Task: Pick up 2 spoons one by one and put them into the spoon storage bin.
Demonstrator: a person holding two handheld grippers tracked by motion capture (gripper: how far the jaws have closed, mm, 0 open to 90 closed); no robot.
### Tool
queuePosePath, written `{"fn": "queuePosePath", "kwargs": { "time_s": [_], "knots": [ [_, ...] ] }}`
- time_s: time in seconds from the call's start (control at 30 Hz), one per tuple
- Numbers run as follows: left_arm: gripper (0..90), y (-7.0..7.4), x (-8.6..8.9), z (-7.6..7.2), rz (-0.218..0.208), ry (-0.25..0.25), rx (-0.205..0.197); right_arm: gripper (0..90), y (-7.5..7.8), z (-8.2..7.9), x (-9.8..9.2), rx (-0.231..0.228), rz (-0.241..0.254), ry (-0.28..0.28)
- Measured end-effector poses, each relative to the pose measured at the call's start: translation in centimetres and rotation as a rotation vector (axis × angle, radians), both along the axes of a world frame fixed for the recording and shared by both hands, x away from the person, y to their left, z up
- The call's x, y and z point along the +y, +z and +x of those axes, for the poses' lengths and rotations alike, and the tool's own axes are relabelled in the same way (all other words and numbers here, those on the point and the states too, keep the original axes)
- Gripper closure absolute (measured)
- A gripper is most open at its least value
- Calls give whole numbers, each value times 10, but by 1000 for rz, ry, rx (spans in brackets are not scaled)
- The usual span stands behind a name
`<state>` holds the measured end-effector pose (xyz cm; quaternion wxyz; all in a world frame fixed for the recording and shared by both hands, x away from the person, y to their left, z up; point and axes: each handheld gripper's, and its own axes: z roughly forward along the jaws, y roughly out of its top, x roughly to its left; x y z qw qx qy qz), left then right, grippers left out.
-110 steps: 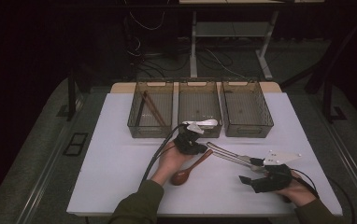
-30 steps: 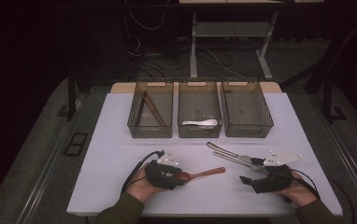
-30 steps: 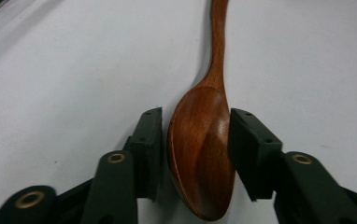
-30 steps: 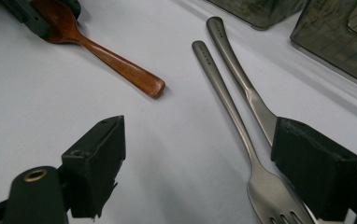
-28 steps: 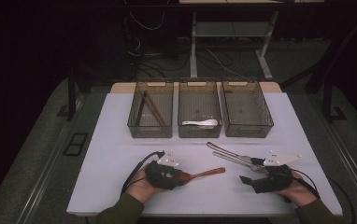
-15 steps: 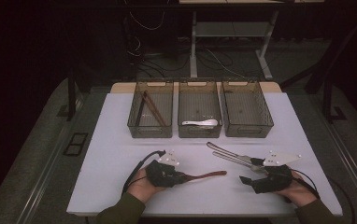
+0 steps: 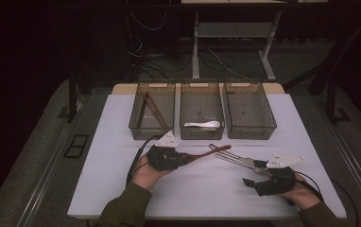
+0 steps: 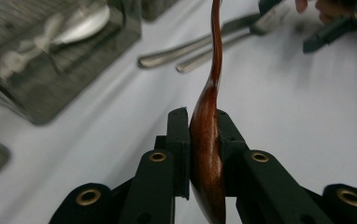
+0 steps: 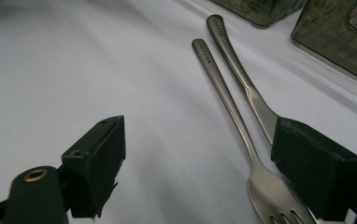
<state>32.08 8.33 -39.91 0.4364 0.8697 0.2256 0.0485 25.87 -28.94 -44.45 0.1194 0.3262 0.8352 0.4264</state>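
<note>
My left gripper [image 7: 184, 159] is shut on the bowl of a red-brown wooden spoon [image 7: 211, 152], held just above the white table, handle pointing right. Its jaws have just been closing, and in the left gripper view the pads [image 8: 179, 140] press both sides of the spoon [image 8: 208, 140]. My right gripper [image 7: 253, 173] rests at the front right, open. A metal fork [image 9: 260, 182] and a second metal utensil [image 9: 242, 79] lie side by side between its jaws, closer to the right one.
Three smoky clear bins stand in a row at the back. The left bin [image 7: 136, 132] holds wooden sticks [image 7: 154, 111], the middle bin [image 7: 202, 137] a white spoon [image 7: 202, 125], the right bin [image 7: 252, 135] nothing I can make out. The table [image 7: 112, 189] ends near my forearms.
My left gripper closed on the wooden spoon and raised it off the table, moving a little toward the bins. Earlier it was at the middle bin, where the white spoon now lies. My right gripper stayed put.
</note>
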Motion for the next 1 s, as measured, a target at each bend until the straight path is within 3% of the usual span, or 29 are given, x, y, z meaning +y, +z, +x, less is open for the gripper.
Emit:
{"fn": "queuePosePath", "kwargs": {
  "time_s": [0.47, 0.6, 0.77, 0.83, 1.0],
  "knots": [
    [784, 33, -10, 67, -3, 143, -69, 176, 1, 1, 0, 1, 3, 4],
    [785, 32, -18, 86, -9, 199, -65, 176, 1, 2, 2, 1, 3, 10],
    [784, 26, -26, 106, 48, 244, -55, 177, 1, 2, 1, 2, 7, 7],
    [784, 22, -31, 111, 28, 271, -40, 177, 1, 1, 0, 5, 6, 6],
    [751, 15, -33, 118, 34, 295, -30, 176, 1, 1, 0, 1, 7, 8]
  ]
}}
